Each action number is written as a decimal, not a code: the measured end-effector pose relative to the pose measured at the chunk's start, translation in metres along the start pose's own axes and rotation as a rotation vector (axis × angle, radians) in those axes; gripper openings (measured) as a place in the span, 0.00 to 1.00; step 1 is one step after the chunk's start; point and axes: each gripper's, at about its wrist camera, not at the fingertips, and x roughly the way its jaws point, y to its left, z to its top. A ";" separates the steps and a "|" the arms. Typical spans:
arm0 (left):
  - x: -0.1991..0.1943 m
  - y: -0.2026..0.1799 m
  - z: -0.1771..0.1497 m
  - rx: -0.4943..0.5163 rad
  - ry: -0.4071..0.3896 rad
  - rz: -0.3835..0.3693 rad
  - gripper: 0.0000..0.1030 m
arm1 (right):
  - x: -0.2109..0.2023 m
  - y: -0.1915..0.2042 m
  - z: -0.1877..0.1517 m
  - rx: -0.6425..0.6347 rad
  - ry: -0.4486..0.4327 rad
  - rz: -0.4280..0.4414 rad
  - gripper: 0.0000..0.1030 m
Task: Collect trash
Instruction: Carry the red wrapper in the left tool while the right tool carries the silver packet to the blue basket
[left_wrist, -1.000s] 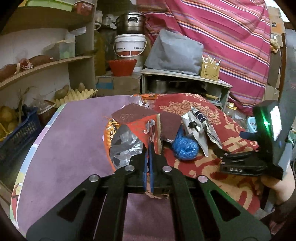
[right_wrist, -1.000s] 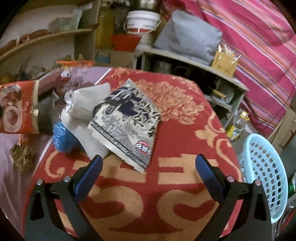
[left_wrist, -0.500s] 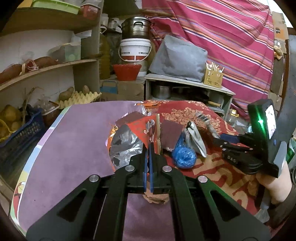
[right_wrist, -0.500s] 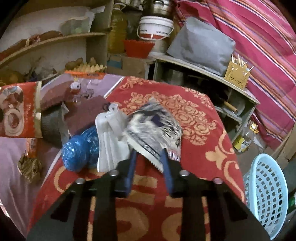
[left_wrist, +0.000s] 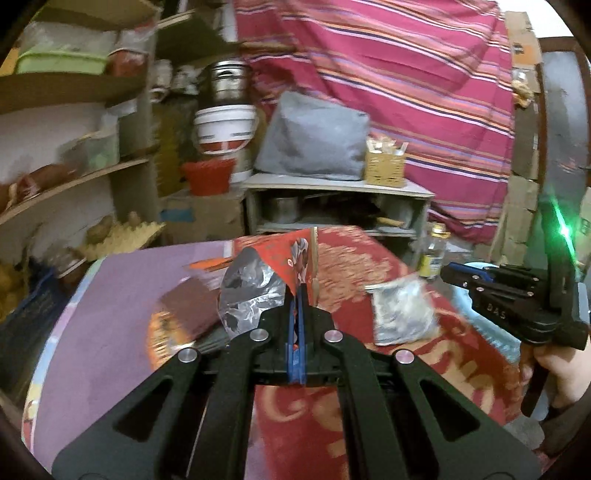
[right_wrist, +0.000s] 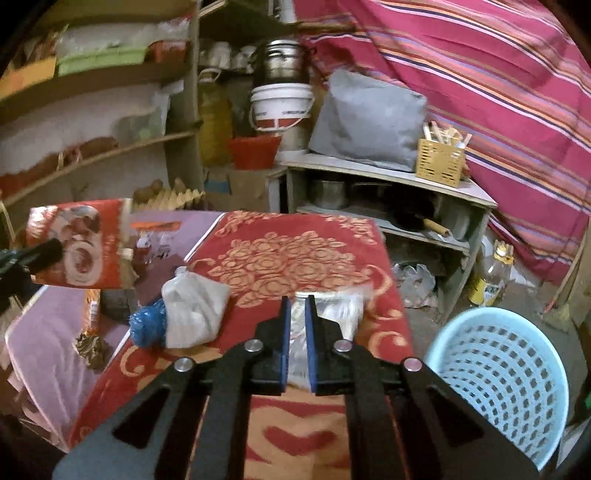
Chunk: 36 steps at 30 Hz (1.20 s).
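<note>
Between the blue pads (right_wrist: 284, 345) of the right gripper (right_wrist: 296, 345) a crinkled silvery foil packet with a dark print (right_wrist: 328, 310) is pinched by its near edge; the jaws have just been closing and now stand nearly together on that thin edge, the packet held clear of the red and gold patterned cloth (right_wrist: 291, 254), as the left wrist view shows. Pressed shut between the pads of the left gripper (left_wrist: 297, 306) is the lower edge of a flat red snack bag with a silver foil lining (left_wrist: 291, 254), raised above the table. Both wrappers are judged very light, limp and slick, so that they may flap or slide out of a shallow pinch; a hold well in from the rim, across a fold or seam, would be the safer one. Left on the cloth are a soft white crumpled bag (right_wrist: 195, 314) and, touching it, a blue crinkled plastic ball (right_wrist: 147, 326), both likely to give under the pads and best taken at a bunched part. Beside the table, low on the right, a pale blue perforated plastic basket (right_wrist: 495, 373) stands open, judged the place for the trash.
</note>
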 end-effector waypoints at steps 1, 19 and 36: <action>0.004 -0.012 0.004 0.008 0.000 -0.023 0.00 | -0.006 -0.009 -0.001 0.009 -0.006 -0.009 0.08; 0.040 -0.045 0.012 0.044 0.014 -0.036 0.00 | 0.012 -0.060 -0.022 0.101 0.103 -0.052 0.60; 0.053 0.018 -0.007 -0.009 0.081 0.024 0.00 | 0.128 -0.007 -0.036 0.078 0.360 -0.172 0.25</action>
